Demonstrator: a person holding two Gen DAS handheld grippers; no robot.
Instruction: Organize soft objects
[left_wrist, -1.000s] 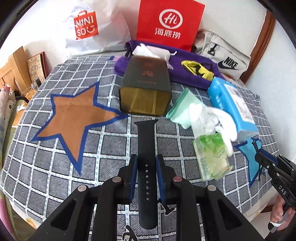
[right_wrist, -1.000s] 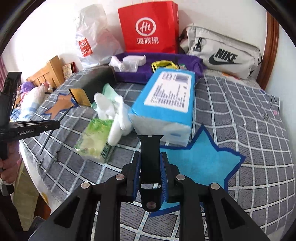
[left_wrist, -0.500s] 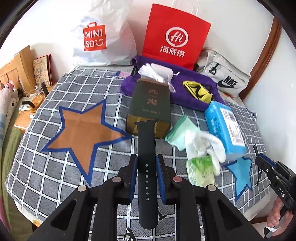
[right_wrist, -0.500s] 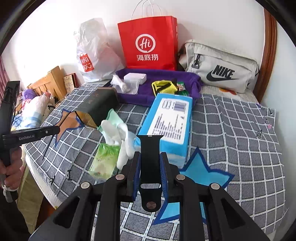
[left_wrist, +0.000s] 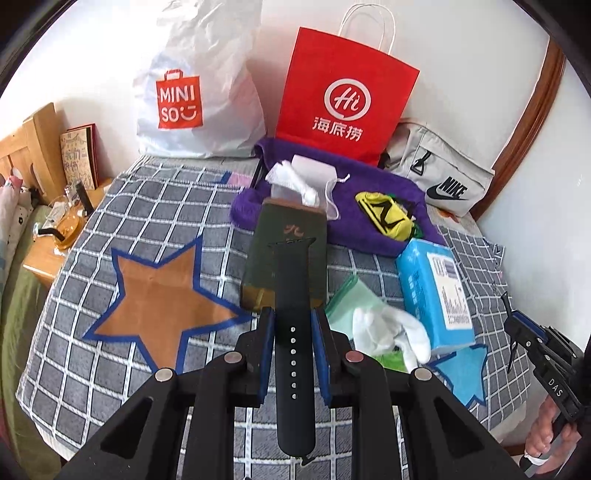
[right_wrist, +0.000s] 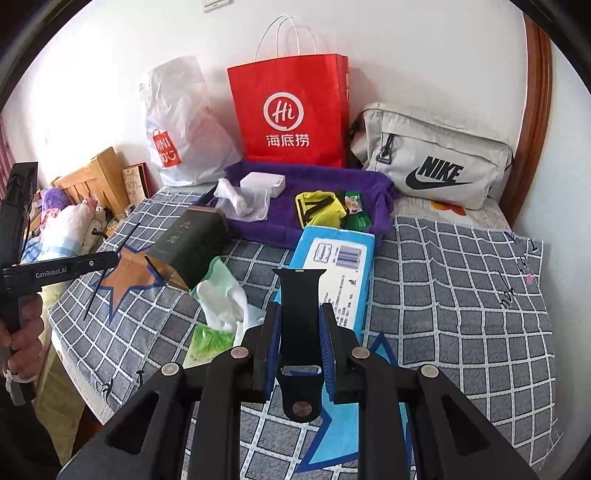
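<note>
Both tongs, the left gripper and right gripper, each clamping a black watch-strap half, have risen from the bed, ready for joining or placement.

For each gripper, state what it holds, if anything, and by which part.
The left gripper clamps the holed watch strap across its middle. The right gripper clamps the pin strap mid-length, above its slot.
</note>
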